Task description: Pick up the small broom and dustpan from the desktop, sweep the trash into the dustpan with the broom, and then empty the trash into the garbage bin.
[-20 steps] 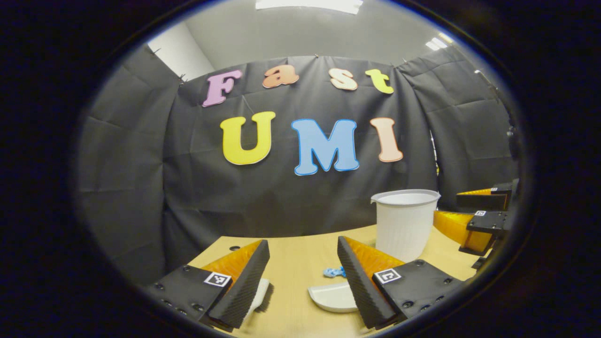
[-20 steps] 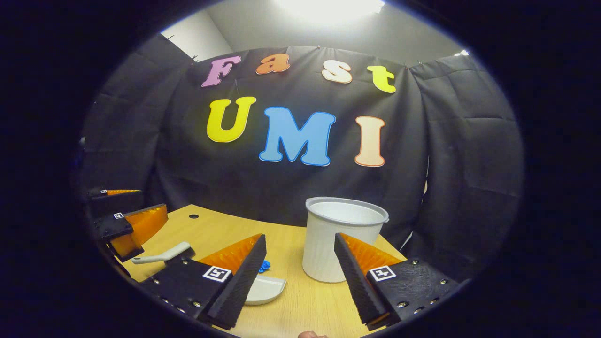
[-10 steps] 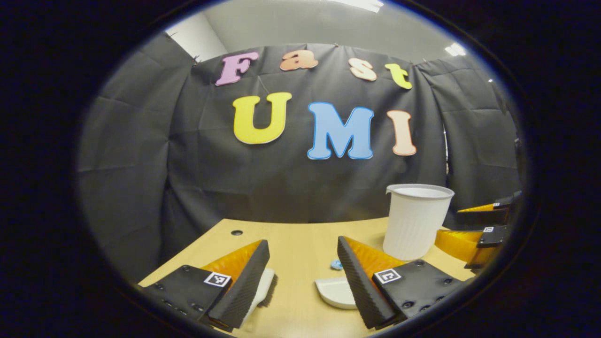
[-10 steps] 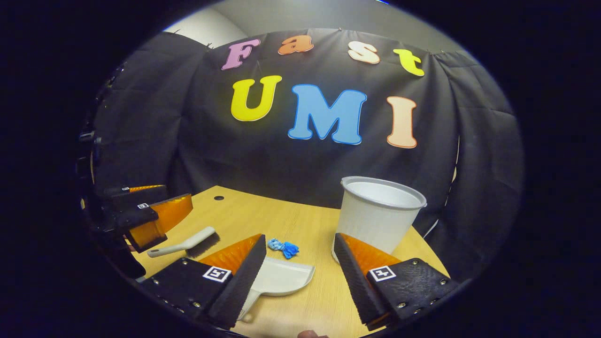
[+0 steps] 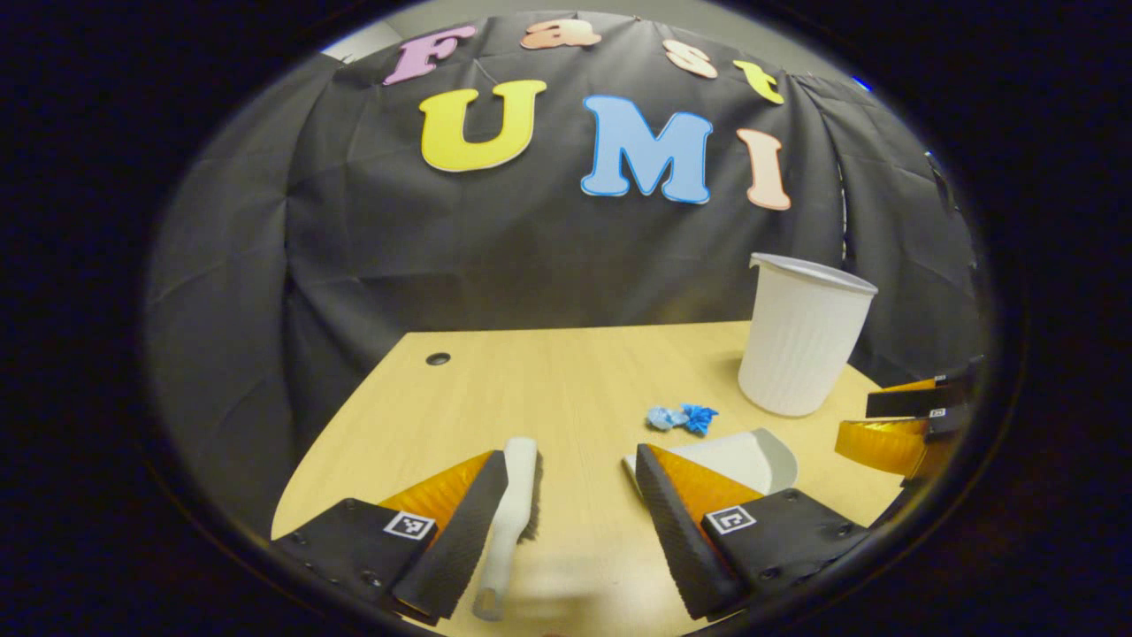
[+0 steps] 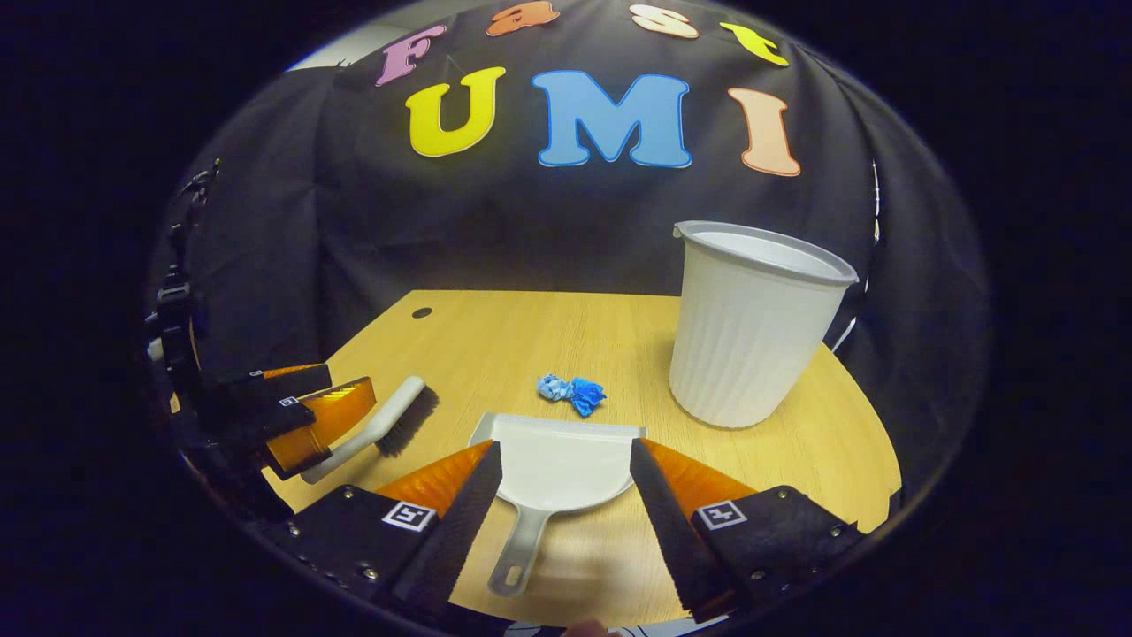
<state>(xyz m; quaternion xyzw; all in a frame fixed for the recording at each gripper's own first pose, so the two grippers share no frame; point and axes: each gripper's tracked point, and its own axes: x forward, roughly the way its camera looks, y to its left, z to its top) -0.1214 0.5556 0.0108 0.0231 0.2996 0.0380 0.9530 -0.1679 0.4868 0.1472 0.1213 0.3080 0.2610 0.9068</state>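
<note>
While both tools lie untouched on the desk (image 6: 778, 460), the step in hand is the double pickup, and each gripper hangs above its own tool with fingers spread wide and nothing between them. In the right gripper view the right gripper (image 6: 566, 531) is lined up over the white dustpan (image 6: 559, 464), whose handle points toward the near edge and runs down between the two fingers, while its open mouth faces the blue crumpled trash (image 6: 571, 393) lying just beyond it. To do this well, I judge the right fingers should come down on the slim handle, not the broad tray, and close squarely across it so the pan stays level and its lip can sit flat on the desk later. In the left gripper view the left gripper (image 5: 570, 531) is over the small broom (image 5: 510, 522), which lies just beside the inner face of the left-hand finger, handle toward the near edge and bristles toward the far edge. It looks off-centre, so a small sideways shift before closing would likely keep the finger from nudging the broom away. The handle is thin and lies flat, so the fingers probably need to reach almost to the desk surface. The white ribbed garbage bin (image 6: 752, 327) stands upright near the far right edge, clear of both approaches.
</note>
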